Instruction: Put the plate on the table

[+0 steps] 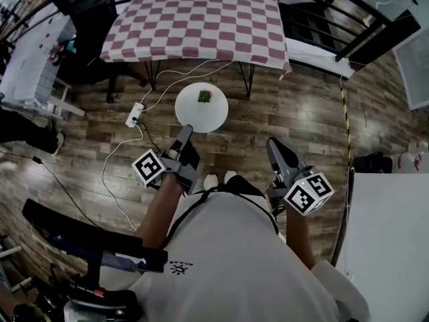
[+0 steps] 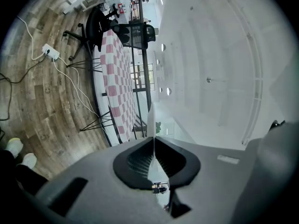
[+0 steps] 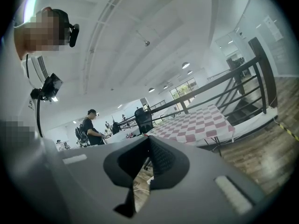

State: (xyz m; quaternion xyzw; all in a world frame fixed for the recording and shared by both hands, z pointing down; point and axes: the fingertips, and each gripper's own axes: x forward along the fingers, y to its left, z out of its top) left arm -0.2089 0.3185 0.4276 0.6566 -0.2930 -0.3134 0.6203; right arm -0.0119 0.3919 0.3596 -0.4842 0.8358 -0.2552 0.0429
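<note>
A round white plate [image 1: 201, 107] with a small green and red thing [image 1: 204, 97] on it hangs level above the wood floor, short of the checked table [image 1: 194, 20]. My left gripper [image 1: 187, 131] is shut on the plate's near rim. In the left gripper view the plate [image 2: 151, 118] shows edge-on as a thin white blade pinched between the jaws of the left gripper [image 2: 153, 137], with the checked table [image 2: 117, 78] beyond. My right gripper [image 1: 273, 145] hangs to the right of the plate, shut and holding nothing. The right gripper [image 3: 148, 137] view shows its tips meeting, the table [image 3: 201, 122] ahead.
A white power strip [image 1: 134, 115] with cables lies on the floor left of the plate. A black chair [image 1: 87, 5] stands at the table's left, a dark railing [image 1: 348, 19] at its right. A white tabletop [image 1: 392, 233] is at my right. A person [image 3: 92, 127] stands far off.
</note>
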